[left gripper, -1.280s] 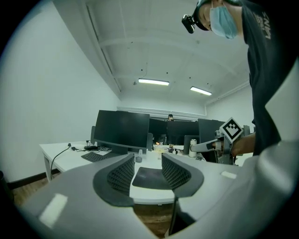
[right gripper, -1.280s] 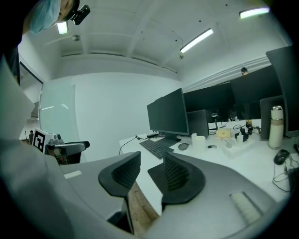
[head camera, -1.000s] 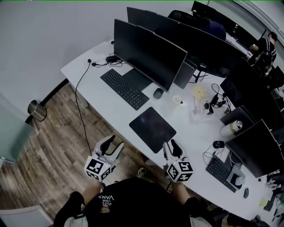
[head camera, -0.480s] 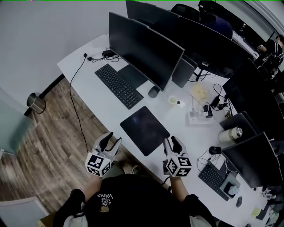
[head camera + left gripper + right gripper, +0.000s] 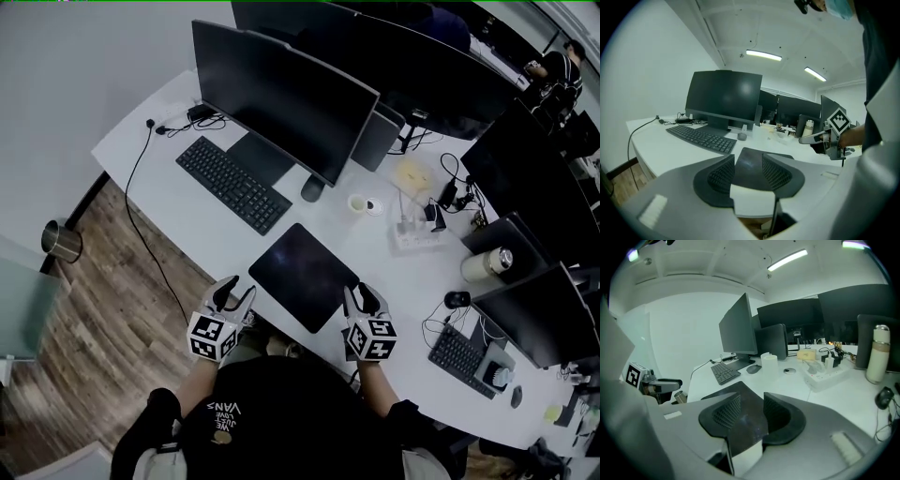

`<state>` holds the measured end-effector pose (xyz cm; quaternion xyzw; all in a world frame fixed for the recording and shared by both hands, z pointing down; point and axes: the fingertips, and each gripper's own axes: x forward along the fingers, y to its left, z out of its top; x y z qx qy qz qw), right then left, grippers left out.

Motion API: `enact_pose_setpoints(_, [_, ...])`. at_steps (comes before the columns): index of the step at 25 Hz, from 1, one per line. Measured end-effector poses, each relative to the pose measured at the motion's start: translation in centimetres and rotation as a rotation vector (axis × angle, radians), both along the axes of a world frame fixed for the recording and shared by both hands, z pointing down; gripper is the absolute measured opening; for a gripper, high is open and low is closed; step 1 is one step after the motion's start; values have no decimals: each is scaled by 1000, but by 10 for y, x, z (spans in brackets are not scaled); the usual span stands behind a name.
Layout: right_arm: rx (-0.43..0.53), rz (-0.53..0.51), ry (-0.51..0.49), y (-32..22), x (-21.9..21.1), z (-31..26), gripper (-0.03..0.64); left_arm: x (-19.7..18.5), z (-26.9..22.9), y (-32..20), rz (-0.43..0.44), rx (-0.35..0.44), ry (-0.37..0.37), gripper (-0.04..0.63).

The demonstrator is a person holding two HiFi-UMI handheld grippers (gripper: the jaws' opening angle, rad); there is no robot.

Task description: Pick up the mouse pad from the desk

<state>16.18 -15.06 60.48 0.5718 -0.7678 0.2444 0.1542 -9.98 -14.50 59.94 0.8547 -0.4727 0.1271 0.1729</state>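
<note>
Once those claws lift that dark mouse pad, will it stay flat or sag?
Probably sags: the mouse pad looks like a thin sheet lying flush on the desk. Likely light for its size. Being so flat, its edge may be hard to catch, though its near corner sits by the desk's edge.

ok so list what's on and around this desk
mouse pad: one, dark, near desk edge, between the grippers
desk: one, white, long
monitors: several, black, along the desk
near keyboard: one, black, before the nearest monitor
near mouse: one, dark grey, beside that monitor's stand
power strip: one, white, right of that mouse
flask: one, steel, further right
bin: one, metal, floor, left
left gripper: one, grey, fingers apart, empty, at pad's left
right gripper: one, grey, fingers apart, empty, at pad's right
</note>
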Motion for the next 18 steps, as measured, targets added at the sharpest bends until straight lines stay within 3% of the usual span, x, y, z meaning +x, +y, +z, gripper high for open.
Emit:
enact_pose_setpoints(10, [-80,133,113,-24,22,45,140,1,52,-42,110,-171,-51,189])
enact_pose_setpoints(18, [-197,166,114,-33,37,82,192,10,72,-53,150,-276,-47,221])
